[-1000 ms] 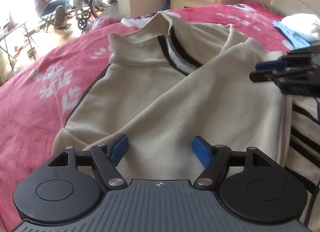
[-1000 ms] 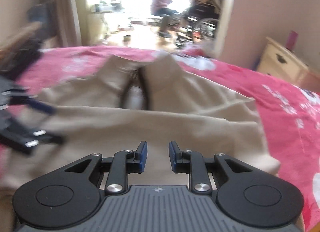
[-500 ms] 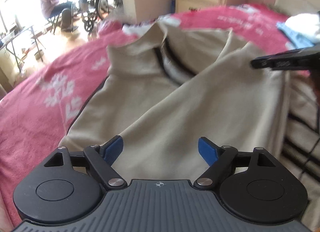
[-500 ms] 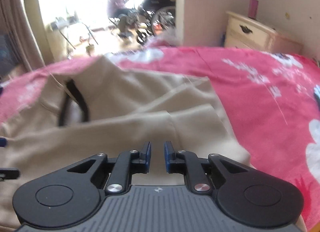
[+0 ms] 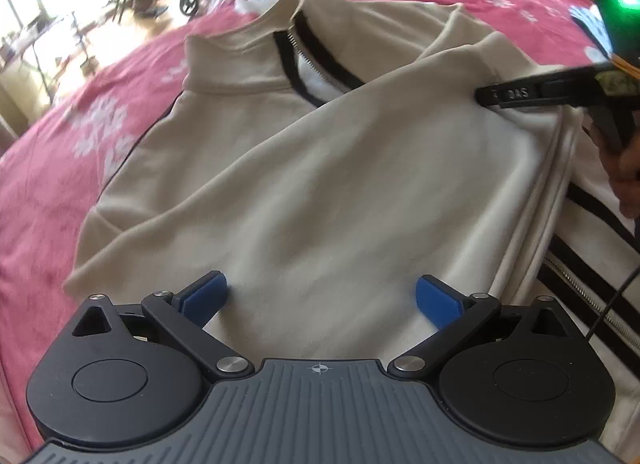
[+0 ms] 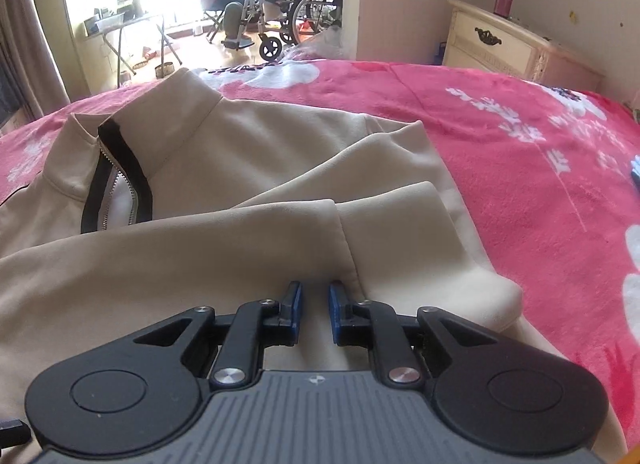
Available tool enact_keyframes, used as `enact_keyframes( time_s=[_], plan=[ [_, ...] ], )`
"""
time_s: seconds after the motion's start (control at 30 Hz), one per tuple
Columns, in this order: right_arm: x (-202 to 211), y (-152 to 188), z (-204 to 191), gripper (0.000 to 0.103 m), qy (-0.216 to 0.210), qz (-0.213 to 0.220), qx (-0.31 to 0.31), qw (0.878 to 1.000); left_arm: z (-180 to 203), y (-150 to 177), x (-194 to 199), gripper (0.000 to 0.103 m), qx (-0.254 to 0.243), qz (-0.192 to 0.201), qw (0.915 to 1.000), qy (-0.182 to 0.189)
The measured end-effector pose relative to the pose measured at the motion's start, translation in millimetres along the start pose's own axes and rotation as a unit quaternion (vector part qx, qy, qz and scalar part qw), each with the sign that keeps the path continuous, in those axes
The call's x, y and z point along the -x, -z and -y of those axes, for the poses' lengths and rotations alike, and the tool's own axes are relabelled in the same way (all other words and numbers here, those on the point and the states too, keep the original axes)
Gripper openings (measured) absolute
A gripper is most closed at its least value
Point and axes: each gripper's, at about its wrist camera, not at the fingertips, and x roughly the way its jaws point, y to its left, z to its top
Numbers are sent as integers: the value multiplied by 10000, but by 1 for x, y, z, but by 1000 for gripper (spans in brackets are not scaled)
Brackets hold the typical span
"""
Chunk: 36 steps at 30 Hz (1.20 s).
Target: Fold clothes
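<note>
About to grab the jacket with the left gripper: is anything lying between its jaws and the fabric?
Nothing visible does. The left gripper has its jaws wide open right over the beige jacket, with only bare cloth between them. The right gripper is off at the jacket's far right edge.

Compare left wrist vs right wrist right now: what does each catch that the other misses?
Left wrist only: the left gripper with jaws wide apart over the cloth, the right gripper's side at the sleeve's far end, and a striped garment.
Right wrist only: the right gripper with a narrow gap at the sleeve cuff, plus a nightstand.
Both: the beige jacket, its zipper collar, the pink blanket, a wheelchair.
</note>
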Motion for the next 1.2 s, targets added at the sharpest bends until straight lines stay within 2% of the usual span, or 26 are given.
enact_keyframes(
  time_s=[0.93,1.07,1.2],
  plan=[
    [0,5,-1,16,49,29,33,10000,12,1,-1,103,306,-135,9984,-452],
    [0,4,-1,16,44,21,35,10000,9,4,-2,103,307,-25,9990,-339],
    [-1,0,-1,16,39,-60,89,9999,1,2,1,103,351,-26,9994,-55]
  ],
)
